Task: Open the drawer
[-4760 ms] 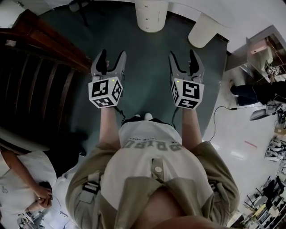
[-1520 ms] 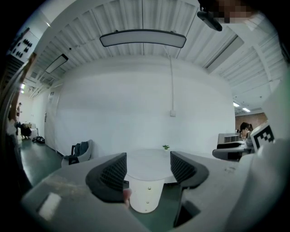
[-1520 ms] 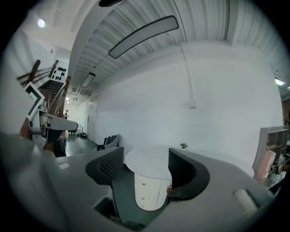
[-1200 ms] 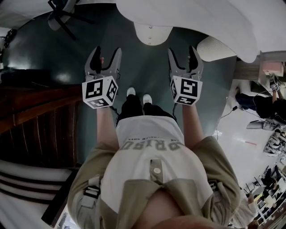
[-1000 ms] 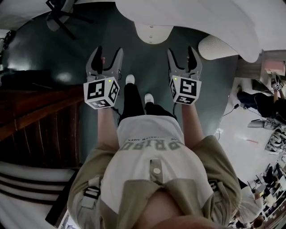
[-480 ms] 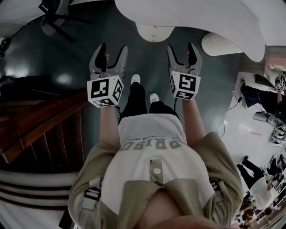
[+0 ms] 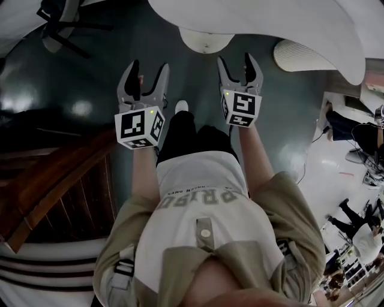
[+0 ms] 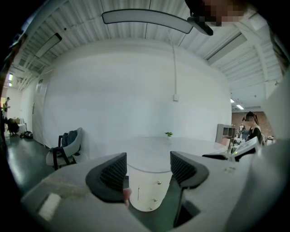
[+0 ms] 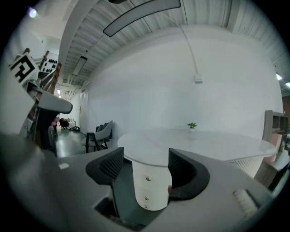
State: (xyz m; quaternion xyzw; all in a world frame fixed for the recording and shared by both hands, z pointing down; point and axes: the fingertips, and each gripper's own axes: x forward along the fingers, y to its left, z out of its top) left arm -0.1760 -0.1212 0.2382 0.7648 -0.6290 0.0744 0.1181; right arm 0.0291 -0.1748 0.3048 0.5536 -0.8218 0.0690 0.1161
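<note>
Drawer front [image 9: 146, 192], three knobs [image 9: 147, 179], plain in gripper views, foreshortened overhead.

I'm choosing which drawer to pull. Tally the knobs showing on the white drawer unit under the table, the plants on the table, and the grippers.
Knobs: 3
Plant: 1
Grippers, left gripper and right gripper: 2
Total: 6

Centre: bare floor [image 7: 198, 78] is lying open up to the drawer pedestal [image 7: 206, 41].
Top edge: white tabletop [image 7: 270, 18] is overhanging that pedestal.
Lower left: wooden railing [image 7: 60, 174] is hemming the path.
</note>
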